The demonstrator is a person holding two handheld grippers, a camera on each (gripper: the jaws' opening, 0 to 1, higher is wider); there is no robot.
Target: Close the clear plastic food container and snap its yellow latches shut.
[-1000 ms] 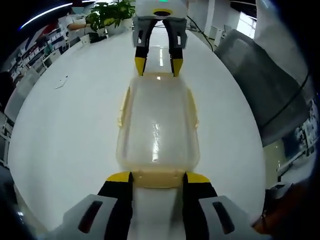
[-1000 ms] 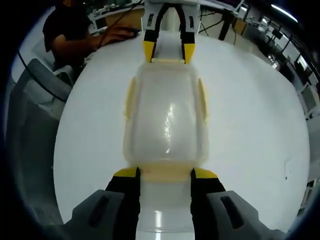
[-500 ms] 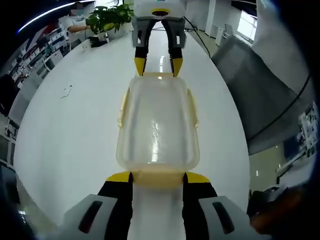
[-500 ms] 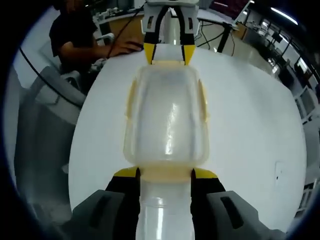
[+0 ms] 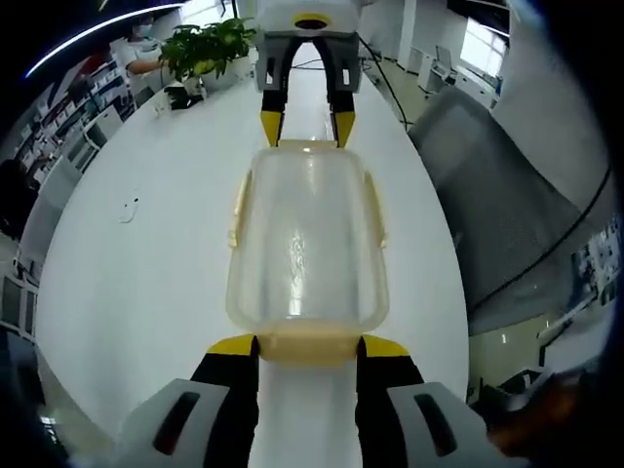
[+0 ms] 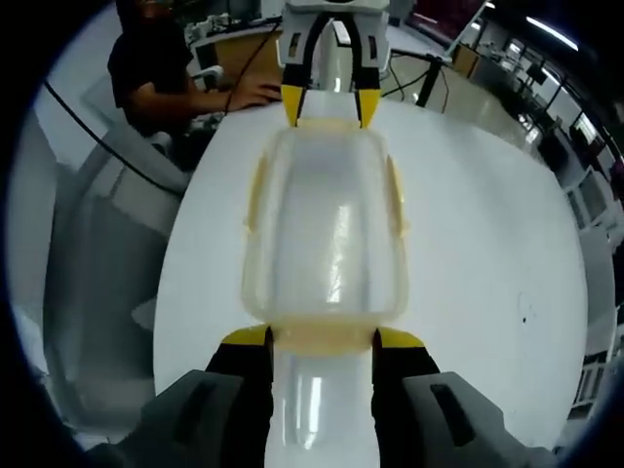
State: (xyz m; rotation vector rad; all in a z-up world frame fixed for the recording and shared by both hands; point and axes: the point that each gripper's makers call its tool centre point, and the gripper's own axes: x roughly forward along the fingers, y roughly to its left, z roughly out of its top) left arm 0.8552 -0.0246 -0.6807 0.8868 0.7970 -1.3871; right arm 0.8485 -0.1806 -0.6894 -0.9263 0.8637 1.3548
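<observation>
Container (image 5: 307, 239) raised, long axis between grippers.

You see a clear container (image 5: 307, 244) with pale yellow latches (image 5: 307, 346) on a glossy white counter (image 5: 146, 283); your grippers' fingers (image 5: 234, 375) are black, tipped yellow, over grey bodies; the plant (image 5: 205, 44) is green.

Bright, even indoor light from above. White table (image 5: 146, 292) near blown out around container (image 5: 307, 244); long pale glare streak down container lid in both views, second streak on table just below it in right gripper view. Ceiling light strip (image 5: 88, 29) glows far beyond container's left side. Shadows faint, soft. Strong fisheye bending, table edge curves away from container. Background beyond container soft, smeared; container fairly sharp.
</observation>
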